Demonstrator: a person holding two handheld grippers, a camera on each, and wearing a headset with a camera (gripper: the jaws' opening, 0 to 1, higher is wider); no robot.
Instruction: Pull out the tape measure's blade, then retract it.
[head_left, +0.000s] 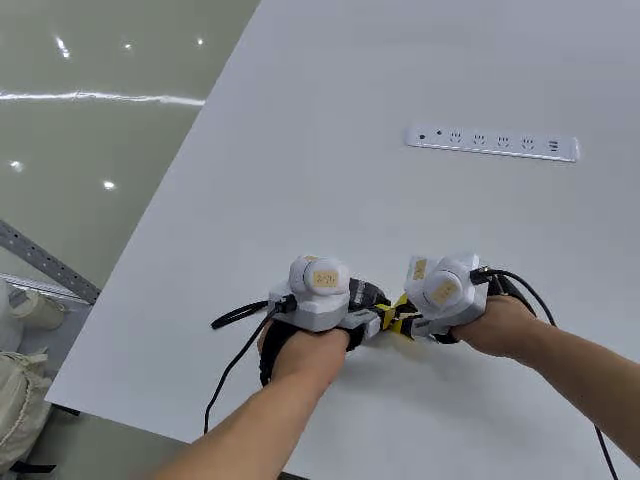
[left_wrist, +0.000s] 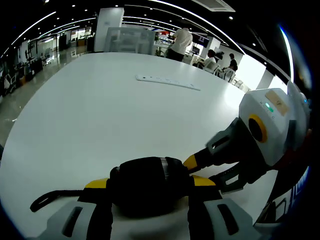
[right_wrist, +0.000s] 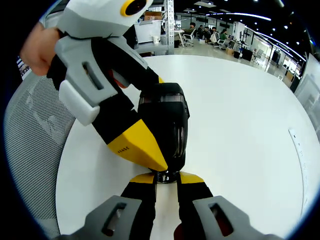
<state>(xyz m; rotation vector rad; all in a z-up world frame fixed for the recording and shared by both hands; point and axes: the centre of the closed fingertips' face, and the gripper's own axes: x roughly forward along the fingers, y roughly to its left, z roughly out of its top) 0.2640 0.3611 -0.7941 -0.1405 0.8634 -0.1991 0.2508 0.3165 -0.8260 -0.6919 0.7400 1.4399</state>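
A black tape measure (left_wrist: 145, 172) sits between the yellow-tipped jaws of my left gripper (left_wrist: 150, 192), which is shut on its body just above the white table (left_wrist: 100, 115). My right gripper (right_wrist: 167, 178) faces it from the other side and is shut on the small metal blade tip at the case's mouth. Almost no blade shows between the tip and the tape measure (right_wrist: 167, 120). In the head view the left gripper (head_left: 376, 318) and right gripper (head_left: 402, 322) meet nose to nose near the table's front edge, with the tape measure (head_left: 368, 296) between them.
A white power strip (head_left: 492, 143) lies far back on the table. The table's left edge (head_left: 150, 230) drops off to a shiny floor. A black strap (left_wrist: 50, 198) trails from the tape measure. A mesh chair back (right_wrist: 35, 150) stands close behind.
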